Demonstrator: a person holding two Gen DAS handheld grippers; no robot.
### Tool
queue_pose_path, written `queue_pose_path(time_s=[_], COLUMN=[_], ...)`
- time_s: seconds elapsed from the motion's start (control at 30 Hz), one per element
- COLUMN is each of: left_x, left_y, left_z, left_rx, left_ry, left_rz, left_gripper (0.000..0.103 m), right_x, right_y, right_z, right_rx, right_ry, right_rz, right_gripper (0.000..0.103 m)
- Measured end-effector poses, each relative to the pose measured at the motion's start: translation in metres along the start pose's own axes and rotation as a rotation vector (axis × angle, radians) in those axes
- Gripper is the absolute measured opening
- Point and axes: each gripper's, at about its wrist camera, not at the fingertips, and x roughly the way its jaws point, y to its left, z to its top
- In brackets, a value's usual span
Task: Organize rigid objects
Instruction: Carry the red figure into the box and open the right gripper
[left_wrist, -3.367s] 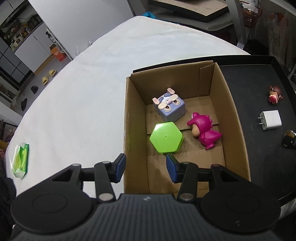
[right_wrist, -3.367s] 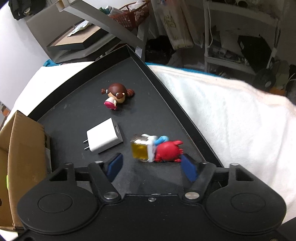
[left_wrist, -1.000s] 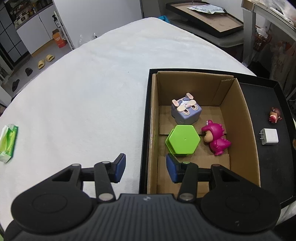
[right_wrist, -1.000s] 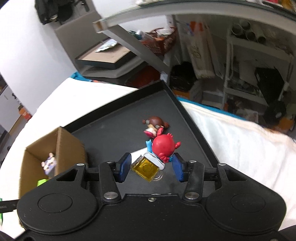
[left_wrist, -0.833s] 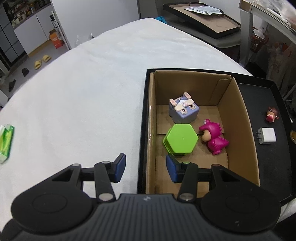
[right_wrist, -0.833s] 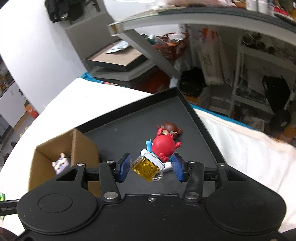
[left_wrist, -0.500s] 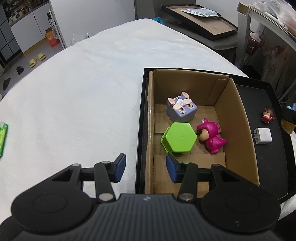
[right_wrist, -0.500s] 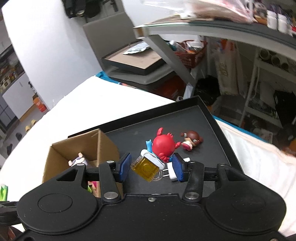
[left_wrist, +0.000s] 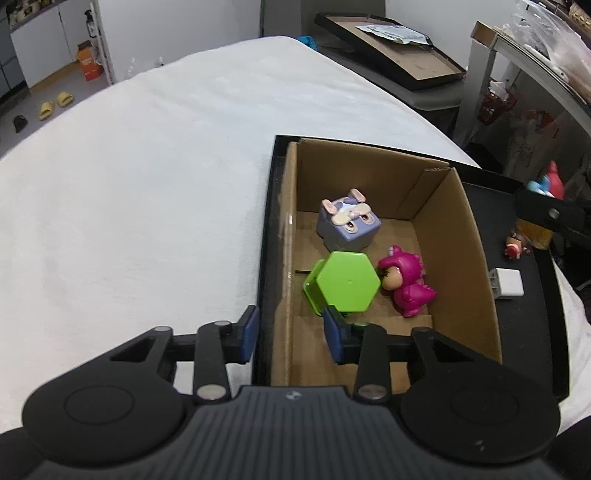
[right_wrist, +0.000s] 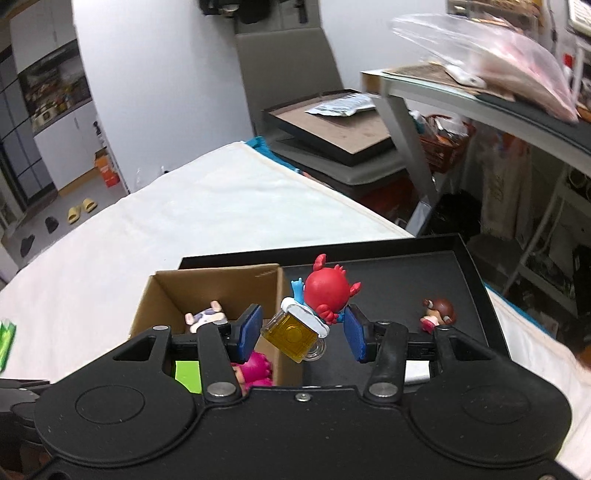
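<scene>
Right tool (right_wrist: 301, 334) grips the crab figure (right_wrist: 314, 312) above the box wall (right_wrist: 279, 314); left tool (left_wrist: 290, 334), open, straddles the cardboard box (left_wrist: 476, 266) rim near the green hexagon (left_wrist: 345, 282), pink dinosaur (left_wrist: 404, 282), rabbit cube (left_wrist: 347, 223); beyond, white charger (left_wrist: 508, 283), brown-haired doll (right_wrist: 436, 312) on black tray (right_wrist: 399, 280)

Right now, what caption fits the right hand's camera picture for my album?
Right gripper carries a red crab toy with a yellow mug above the brown cardboard box.
</scene>
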Motion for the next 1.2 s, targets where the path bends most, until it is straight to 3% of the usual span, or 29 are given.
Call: queue_pose_path(time_s=[0.1, 0.33, 0.73, 0.9, 0.97, 1.03, 1.2], left_x=[0.002, 0.004, 0.004, 0.003, 0.003, 0.002, 0.000], left_y=[0.002, 0.010, 0.016, 0.018, 0.018, 0.017, 0.011], left_z=[-0.001, 0.000, 0.000, -0.001, -0.001, -0.001, -0.002], left_rx=[-0.003, -0.042, -0.054, -0.055, -0.054, -0.053, -0.024], left_ry=[0.009, 0.008, -0.003, -0.007, -0.007, -0.009, -0.019], left_rz=[-0.025, -0.047, -0.069, -0.075, -0.073, -0.071, -0.054], left_gripper=[0.024, 0.015, 0.011, 0.011, 0.010, 0.010, 0.010], right_x=[0.002, 0.013, 0.031, 0.036, 0.037, 0.036, 0.022], right_y=[0.012, 0.034, 0.070, 0.081, 0.082, 0.081, 0.056], right_z=[0.002, 0.004, 0.005, 0.007, 0.006, 0.002, -0.005], right_rx=[-0.036, -0.094, -0.241, -0.335, -0.379, -0.418, -0.347], right_ry=[-0.006, 0.006, 0.029, -0.008, -0.022, -0.046, -0.050], right_rz=[0.005, 0.010, 0.016, -0.004, -0.027, -0.080, -0.084], right_gripper=[0.048, 0.048, 0.048, 0.049, 0.063, 0.064, 0.064])
